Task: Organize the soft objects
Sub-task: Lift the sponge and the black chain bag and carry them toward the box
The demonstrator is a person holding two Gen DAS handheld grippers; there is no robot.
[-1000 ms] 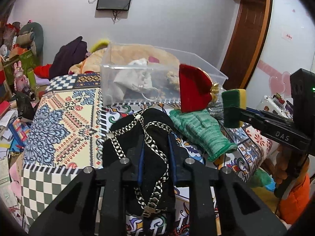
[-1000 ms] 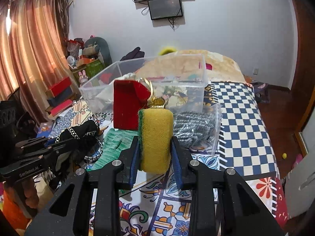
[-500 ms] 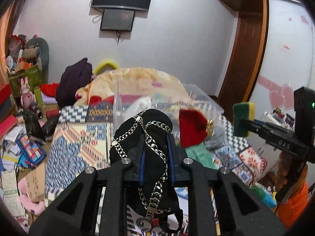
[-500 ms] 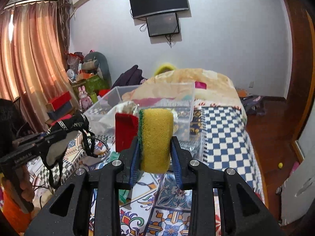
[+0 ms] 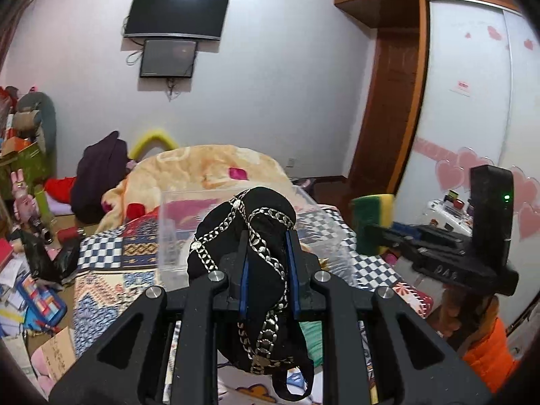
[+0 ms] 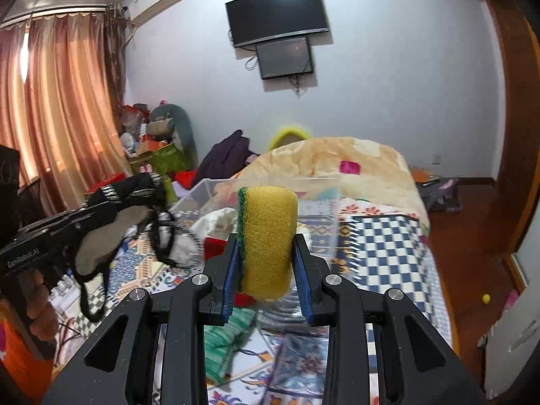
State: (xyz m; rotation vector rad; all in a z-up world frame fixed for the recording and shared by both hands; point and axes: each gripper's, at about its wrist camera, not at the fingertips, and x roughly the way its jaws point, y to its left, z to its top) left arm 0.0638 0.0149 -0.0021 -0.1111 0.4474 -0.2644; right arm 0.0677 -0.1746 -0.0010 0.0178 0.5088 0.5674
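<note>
My left gripper point(image 5: 267, 236) is shut on a black cloth piece with silver chain trim point(image 5: 256, 253) and holds it up in the air, in front of the clear plastic bin point(image 5: 175, 233). It also shows in the right wrist view point(image 6: 111, 209). My right gripper point(image 6: 266, 246) is shut on a yellow and green sponge point(image 6: 266, 236), also raised, in front of the bin point(image 6: 317, 209). The sponge shows in the left wrist view point(image 5: 371, 216). A green knitted cloth point(image 6: 226, 341) and a red item point(image 6: 214, 248) lie on the patterned bedspread point(image 6: 381, 246) below.
A folded beige blanket point(image 5: 209, 165) lies behind the bin. Toys, boxes and papers crowd the left side of the room point(image 5: 27, 202). A wardrobe with heart stickers point(image 5: 472, 135) stands at the right. A steel-wool-like grey bundle point(image 6: 280, 317) lies by the bin.
Both grippers have risen well above the bed, still holding the black cloth and the sponge. The views now look over the bin's rim toward the far wall.
</note>
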